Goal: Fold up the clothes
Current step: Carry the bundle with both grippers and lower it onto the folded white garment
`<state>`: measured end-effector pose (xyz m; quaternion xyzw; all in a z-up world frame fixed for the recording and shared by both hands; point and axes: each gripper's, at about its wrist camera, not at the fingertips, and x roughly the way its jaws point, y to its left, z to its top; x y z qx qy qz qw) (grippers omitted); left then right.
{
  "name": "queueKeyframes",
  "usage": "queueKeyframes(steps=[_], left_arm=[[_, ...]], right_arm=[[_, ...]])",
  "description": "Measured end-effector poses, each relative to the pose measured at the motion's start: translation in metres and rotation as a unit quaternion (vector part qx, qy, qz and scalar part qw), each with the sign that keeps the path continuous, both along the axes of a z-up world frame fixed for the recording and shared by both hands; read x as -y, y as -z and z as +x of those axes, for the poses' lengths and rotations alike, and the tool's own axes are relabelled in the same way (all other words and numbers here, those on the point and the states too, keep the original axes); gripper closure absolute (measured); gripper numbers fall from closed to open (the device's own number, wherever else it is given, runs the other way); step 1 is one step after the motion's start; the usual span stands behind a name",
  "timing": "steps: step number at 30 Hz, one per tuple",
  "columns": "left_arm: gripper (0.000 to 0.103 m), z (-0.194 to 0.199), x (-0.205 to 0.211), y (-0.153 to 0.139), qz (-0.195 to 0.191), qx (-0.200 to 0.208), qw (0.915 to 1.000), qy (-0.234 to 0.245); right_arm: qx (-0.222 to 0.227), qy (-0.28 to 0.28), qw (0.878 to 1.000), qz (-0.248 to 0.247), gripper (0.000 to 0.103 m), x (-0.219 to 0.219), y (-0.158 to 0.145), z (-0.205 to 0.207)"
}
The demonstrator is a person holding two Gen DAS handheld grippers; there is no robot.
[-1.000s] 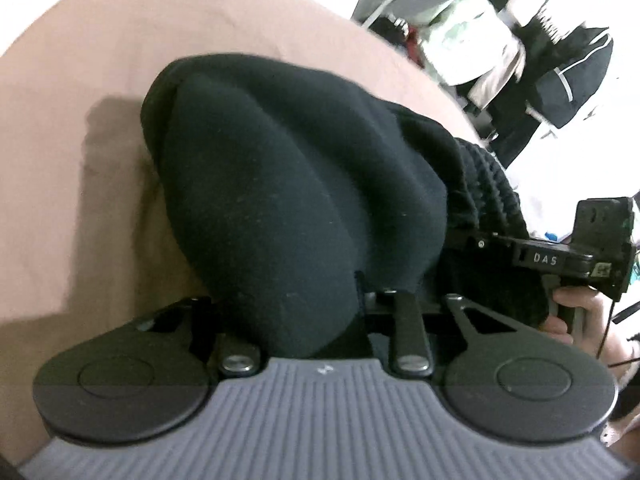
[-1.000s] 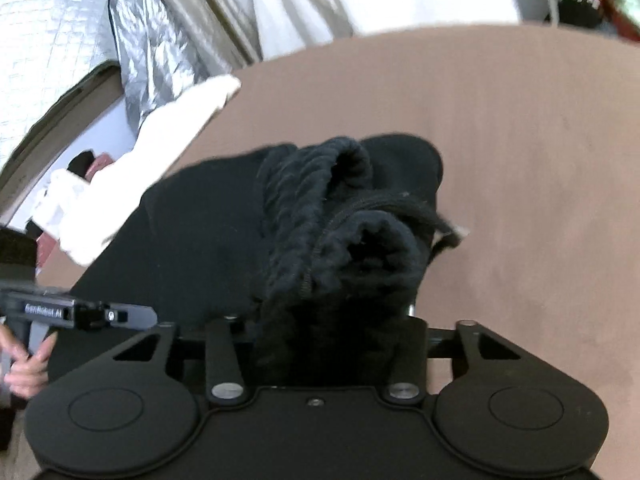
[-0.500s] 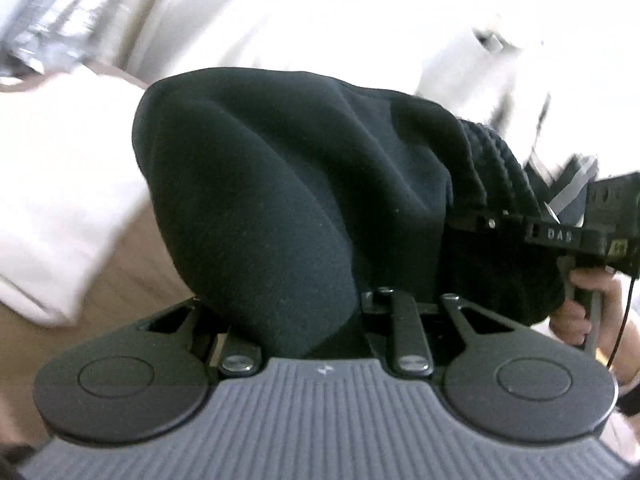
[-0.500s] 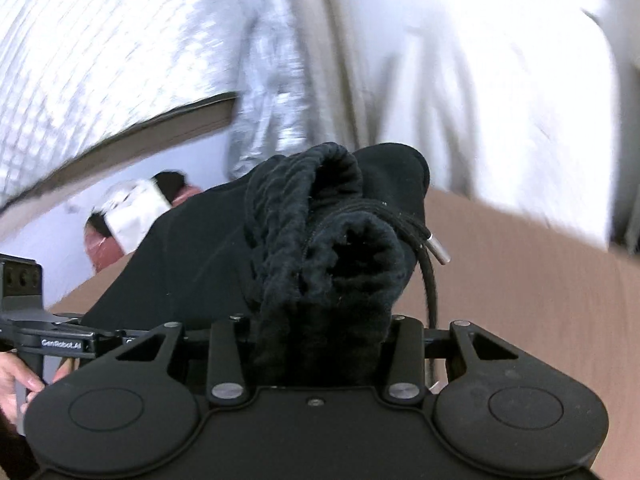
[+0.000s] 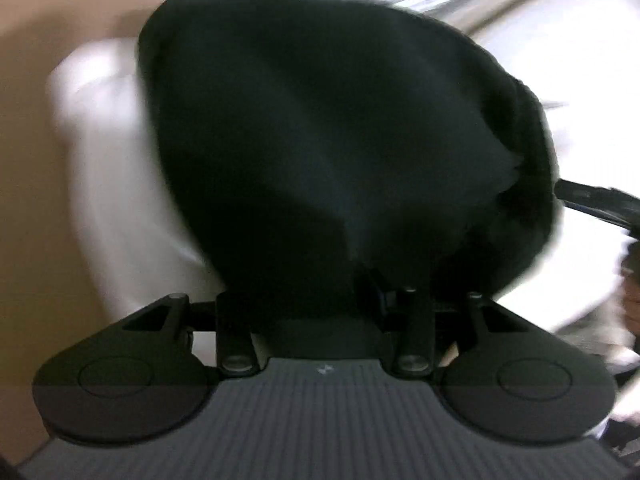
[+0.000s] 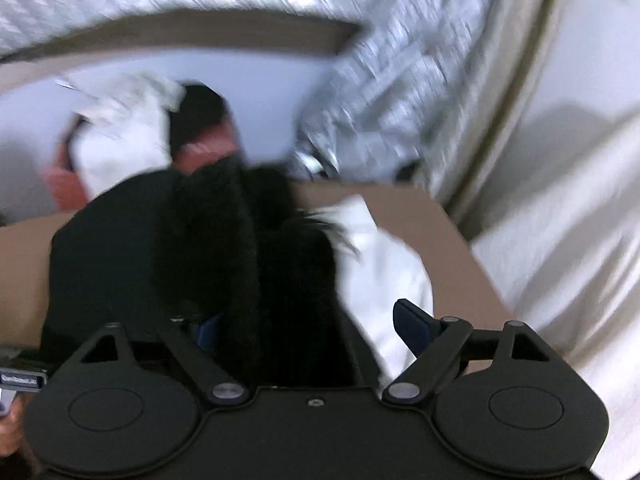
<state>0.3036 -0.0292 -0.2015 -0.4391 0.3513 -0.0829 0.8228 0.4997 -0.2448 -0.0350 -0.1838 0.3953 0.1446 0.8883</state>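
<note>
Blur smears both views, so fine detail is lost. The bundled black fleece garment (image 5: 340,152) bulges up out of the left gripper (image 5: 324,292), whose fingers stand close together, pinched on the cloth; the fabric looks soft and matte, with a coarser ribbed edge at its right side. The right gripper (image 6: 304,320) has its fingers spread wide, the blue-padded right finger (image 6: 412,320) standing bare and apart from the cloth, while the garment's thick knitted folds (image 6: 208,248) sit in the gap; whether the left finger touches them I cannot tell. Under the bundle lies a folded white cloth (image 6: 384,264) on the tan table (image 6: 400,204), near its far right corner. Behind hang a quilted silver sheet (image 6: 400,80) and a pale curtain (image 6: 560,200).
</note>
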Motion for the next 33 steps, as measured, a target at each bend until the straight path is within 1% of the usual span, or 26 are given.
queueKeyframes(steps=[1, 2, 3, 5, 6, 7, 8, 9, 11, 12, 14, 15, 17, 19, 20, 21, 22, 23, 24, 25, 26, 28, 29, 30, 32, 33], left_arm=[[0.059, 0.001, -0.002, 0.006, -0.016, 0.003, 0.9998, -0.007], [0.062, 0.004, -0.003, 0.008, -0.025, 0.006, 0.9996, -0.01], [0.061, 0.008, -0.002, 0.002, -0.026, 0.01, 0.9996, -0.005], [0.06, 0.012, -0.001, -0.005, 0.0, 0.018, 0.9998, -0.008], [0.06, 0.014, -0.002, -0.004, 0.007, 0.021, 0.9996, -0.016], [0.06, 0.014, -0.005, 0.0, -0.002, 0.02, 0.9993, -0.031], [0.06, 0.015, -0.01, 0.004, -0.019, 0.023, 0.9985, -0.045], [0.061, 0.016, -0.017, 0.008, -0.048, 0.032, 0.9966, -0.059], [0.061, 0.02, -0.029, 0.018, -0.103, 0.046, 0.9904, -0.081], [0.061, 0.024, -0.033, 0.023, -0.125, 0.047, 0.9876, -0.082], [0.061, 0.034, -0.032, 0.04, -0.171, 0.047, 0.9804, -0.086], [0.062, 0.038, -0.034, 0.046, -0.182, 0.048, 0.9781, -0.088], [0.067, 0.043, -0.042, 0.042, -0.177, 0.052, 0.9788, -0.089], [0.077, 0.048, -0.032, 0.03, -0.124, 0.062, 0.9867, -0.084], [0.078, 0.051, -0.03, 0.02, -0.094, 0.068, 0.99, -0.08], [0.079, 0.052, -0.04, 0.014, -0.072, 0.071, 0.9918, -0.079], [0.079, 0.052, -0.057, 0.01, -0.064, 0.072, 0.9919, -0.082], [0.079, 0.053, -0.062, 0.006, -0.06, 0.075, 0.991, -0.093], [0.079, 0.054, -0.067, 0.003, -0.053, 0.079, 0.9894, -0.11], [0.078, 0.055, -0.072, 0.002, -0.045, 0.081, 0.9877, -0.126], [0.078, 0.056, -0.076, 0.001, -0.038, 0.08, 0.9864, -0.138], [0.076, 0.058, -0.082, -0.001, -0.032, 0.072, 0.9859, -0.148], [0.075, 0.063, -0.078, -0.002, -0.026, 0.066, 0.9873, -0.142], [0.073, 0.068, -0.074, -0.004, -0.015, 0.061, 0.9885, -0.138], [0.07, 0.072, -0.072, -0.014, 0.029, 0.055, 0.9888, -0.136], [0.07, 0.071, -0.072, -0.019, 0.043, 0.052, 0.9885, -0.135]], right_arm=[[-0.001, 0.026, 1.0, -0.011, 0.017, 0.006, 0.026, 0.003], [-0.007, 0.038, 0.999, -0.001, 0.021, 0.014, 0.046, 0.002], [-0.016, 0.05, 0.998, 0.023, 0.022, 0.024, 0.064, 0.0], [-0.029, 0.078, 0.992, 0.095, 0.022, 0.047, 0.09, -0.008], [-0.04, 0.092, 0.985, 0.142, 0.021, 0.06, 0.1, -0.013], [-0.057, 0.105, 0.973, 0.195, 0.021, 0.074, 0.11, -0.018], [-0.078, 0.116, 0.96, 0.244, 0.021, 0.086, 0.12, -0.02], [-0.094, 0.122, 0.947, 0.282, 0.02, 0.093, 0.127, -0.02], [-0.105, 0.131, 0.926, 0.337, 0.02, 0.105, 0.14, -0.024], [-0.102, 0.13, 0.919, 0.357, 0.02, 0.108, 0.144, -0.025], [-0.085, 0.116, 0.914, 0.379, 0.019, 0.107, 0.149, -0.019], [-0.09, 0.11, 0.91, 0.39, 0.015, 0.105, 0.153, -0.011], [-0.109, 0.105, 0.905, 0.397, 0.009, 0.094, 0.168, 0.004], [-0.101, 0.115, 0.895, 0.419, 0.009, 0.087, 0.178, 0.009], [-0.09, 0.122, 0.888, 0.433, 0.031, 0.085, 0.182, 0.009], [-0.076, 0.129, 0.876, 0.458, 0.047, 0.085, 0.182, 0.006], [-0.07, 0.132, 0.858, 0.491, 0.05, 0.087, 0.177, -0.001], [-0.077, 0.132, 0.84, 0.52, 0.053, 0.089, 0.17, -0.005], [-0.085, 0.128, 0.83, 0.536, 0.053, 0.09, 0.161, -0.01], [-0.092, 0.116, 0.834, 0.531, 0.054, 0.088, 0.15, -0.015], [-0.097, 0.106, 0.85, 0.506, 0.054, 0.085, 0.141, -0.02], [-0.1, 0.1, 0.895, 0.422, 0.053, 0.072, 0.129, -0.028], [-0.09, 0.106, 0.919, 0.369, 0.048, 0.064, 0.128, -0.03], [-0.074, 0.109, 0.936, 0.328, 0.043, 0.058, 0.127, -0.033], [-0.026, 0.109, 0.954, 0.278, 0.039, 0.051, 0.123, -0.041], [-0.001, 0.105, 0.961, 0.257, 0.039, 0.046, 0.12, -0.046]])
